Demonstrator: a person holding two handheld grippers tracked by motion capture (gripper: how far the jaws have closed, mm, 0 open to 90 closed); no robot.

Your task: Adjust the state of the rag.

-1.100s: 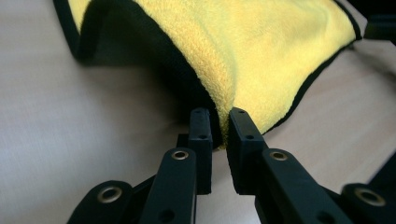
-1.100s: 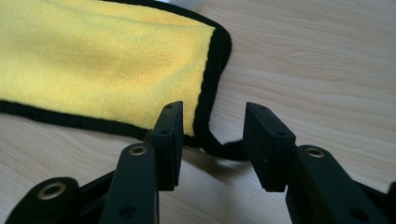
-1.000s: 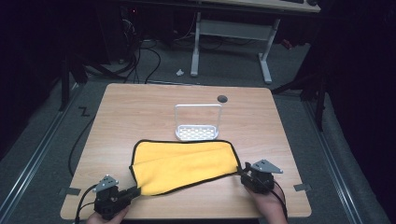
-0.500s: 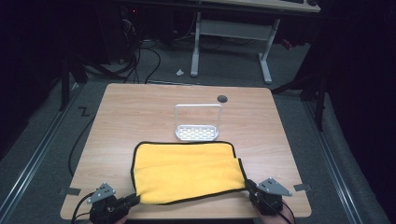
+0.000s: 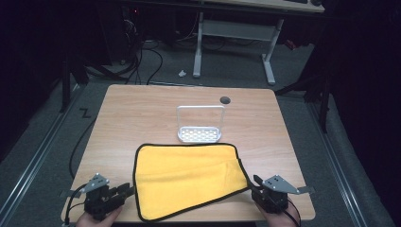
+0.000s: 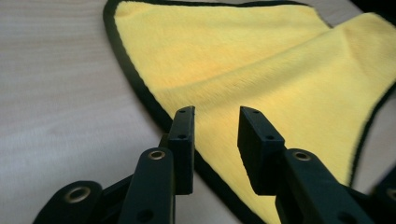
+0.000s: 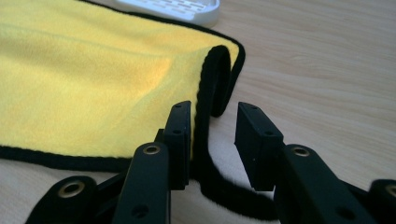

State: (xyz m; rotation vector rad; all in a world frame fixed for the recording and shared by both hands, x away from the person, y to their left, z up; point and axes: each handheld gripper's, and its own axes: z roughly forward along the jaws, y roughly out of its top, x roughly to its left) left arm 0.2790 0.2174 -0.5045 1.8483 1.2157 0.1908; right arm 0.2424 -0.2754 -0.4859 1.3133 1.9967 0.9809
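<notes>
the wooden table (image 5: pixel 142 118) takes up most of what's in front of me. on its near half lies the yellow cloth (image 5: pixel 189 177) with a black hem, spread mostly flat, its right side folded back over itself so the hem curls up there. its far edge lies right up against the white perforated tray (image 5: pixel 199 135), which sits mid-table with a clear upright panel behind it. at the near left corner of the table the left gripper (image 5: pixel 124 191) sits just beside the cloth's left hem; its jaws have just been opening and stand parted over the cloth's edge, pinching nothing. by the cloth's near right corner the right gripper (image 5: pixel 253 182) has also just been opening, and the black hem runs loose through the gap, not squeezed.
</notes>
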